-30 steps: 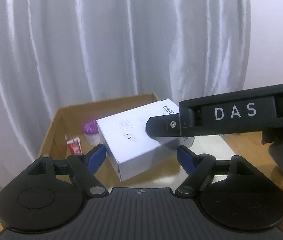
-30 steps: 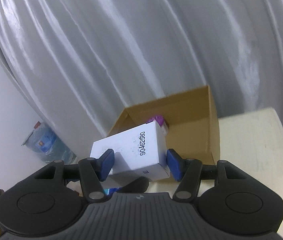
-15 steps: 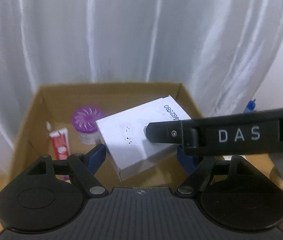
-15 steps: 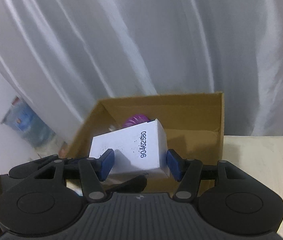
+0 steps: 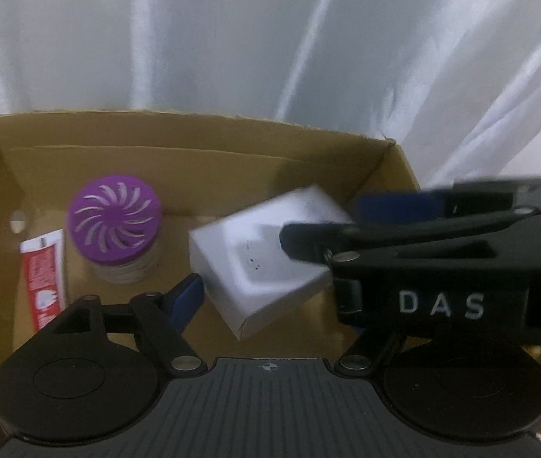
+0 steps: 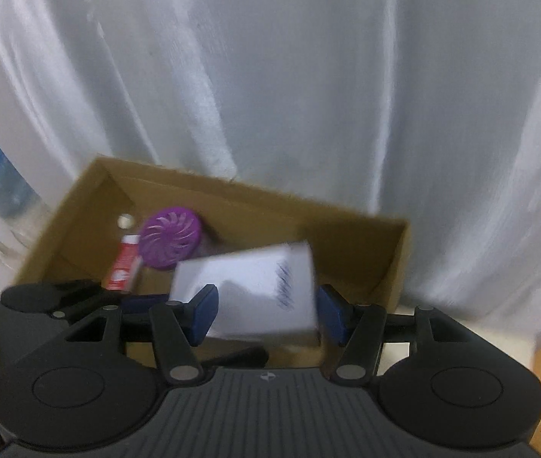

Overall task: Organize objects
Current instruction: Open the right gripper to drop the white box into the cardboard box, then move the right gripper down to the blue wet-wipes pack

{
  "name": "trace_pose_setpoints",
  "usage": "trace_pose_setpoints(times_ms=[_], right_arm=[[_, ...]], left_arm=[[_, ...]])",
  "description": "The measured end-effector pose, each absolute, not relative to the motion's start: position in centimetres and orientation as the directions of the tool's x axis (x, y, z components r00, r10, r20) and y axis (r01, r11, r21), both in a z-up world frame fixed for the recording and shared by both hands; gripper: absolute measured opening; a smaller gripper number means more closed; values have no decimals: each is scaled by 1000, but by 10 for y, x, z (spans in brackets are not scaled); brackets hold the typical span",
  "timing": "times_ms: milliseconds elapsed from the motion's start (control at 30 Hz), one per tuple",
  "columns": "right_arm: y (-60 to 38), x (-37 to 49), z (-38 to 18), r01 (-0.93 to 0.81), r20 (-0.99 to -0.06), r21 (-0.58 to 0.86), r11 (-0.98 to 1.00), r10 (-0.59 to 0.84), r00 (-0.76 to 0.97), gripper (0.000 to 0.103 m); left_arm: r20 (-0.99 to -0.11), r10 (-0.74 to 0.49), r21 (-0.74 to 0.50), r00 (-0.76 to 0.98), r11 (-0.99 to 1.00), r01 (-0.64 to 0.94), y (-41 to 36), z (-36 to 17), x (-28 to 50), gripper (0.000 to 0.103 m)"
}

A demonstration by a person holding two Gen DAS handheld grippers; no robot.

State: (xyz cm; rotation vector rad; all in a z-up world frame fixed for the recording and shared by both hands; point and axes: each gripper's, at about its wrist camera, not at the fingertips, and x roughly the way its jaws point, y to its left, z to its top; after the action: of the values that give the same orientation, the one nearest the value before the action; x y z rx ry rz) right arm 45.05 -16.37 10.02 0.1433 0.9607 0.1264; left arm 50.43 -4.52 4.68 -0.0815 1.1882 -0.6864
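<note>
Now my white box (image 5: 266,255) hangs inside the cardboard box (image 5: 201,145); right gripper (image 6: 266,311) jaws squeeze it, left gripper (image 5: 270,286) jaws are opening around it.

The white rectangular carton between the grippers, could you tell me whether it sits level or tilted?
Tilted. The white rectangular carton hangs corner-down over the open brown cardboard box, between the right gripper's blue pads.

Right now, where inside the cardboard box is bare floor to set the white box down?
Bare floor shows on the cardboard box's right half, around the white box. The left is crowded: purple-lidded jar, red tube.
</note>
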Motion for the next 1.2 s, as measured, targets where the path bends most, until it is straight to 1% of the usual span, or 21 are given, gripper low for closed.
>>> trace_pose_setpoints(times_ms=[67, 167, 267, 333, 367, 500, 567, 667, 767, 867, 967, 1067, 1200], right_arm=[[-165, 450, 104, -51, -795, 145, 988, 147, 588, 61], [-172, 443, 114, -42, -774, 170, 985, 160, 613, 61], [-180, 438, 130, -26, -743, 197, 980, 167, 648, 61], [-186, 423, 145, -19, -705, 233, 972, 182, 685, 62], [-190, 413, 153, -15, -682, 255, 967, 191, 706, 65], [-198, 363, 181, -11, -578, 340, 940, 218, 787, 68], [-198, 334, 193, -24, -517, 379, 925, 234, 823, 75], [-192, 297, 204, -54, -445, 419, 906, 257, 858, 76], [-175, 274, 200, -102, -408, 462, 881, 314, 857, 77], [-154, 264, 190, -150, -398, 504, 851, 383, 833, 77], [-126, 266, 174, -199, -409, 523, 829, 449, 795, 77], [-93, 279, 152, -237, -457, 526, 817, 507, 731, 76], [-40, 289, 124, -288, -519, 505, 814, 553, 652, 76]], left_arm=[[-831, -525, -400, 182, 793, 459, -51, 43, 506, 91], [-830, -532, -414, 170, 791, 451, -51, 43, 504, 91], [-821, -538, -419, 190, 795, 438, -40, 50, 497, 94], [-812, -544, -425, 208, 798, 427, -26, 57, 493, 95], [-807, -549, -430, 217, 799, 421, -20, 62, 490, 95], [-769, -574, -443, 280, 795, 414, 18, 93, 468, 96], [-746, -583, -440, 322, 794, 419, 36, 111, 453, 98], [-700, -602, -448, 384, 789, 420, 71, 136, 426, 101], [-667, -608, -454, 431, 790, 412, 103, 151, 398, 102], [-662, -581, -462, 474, 814, 352, 143, 150, 374, 102], [-690, -513, -427, 510, 858, 284, 174, 138, 355, 102], [-744, -434, -354, 509, 901, 250, 193, 116, 334, 102], [-790, -403, -336, 461, 915, 225, 203, 82, 319, 102]])
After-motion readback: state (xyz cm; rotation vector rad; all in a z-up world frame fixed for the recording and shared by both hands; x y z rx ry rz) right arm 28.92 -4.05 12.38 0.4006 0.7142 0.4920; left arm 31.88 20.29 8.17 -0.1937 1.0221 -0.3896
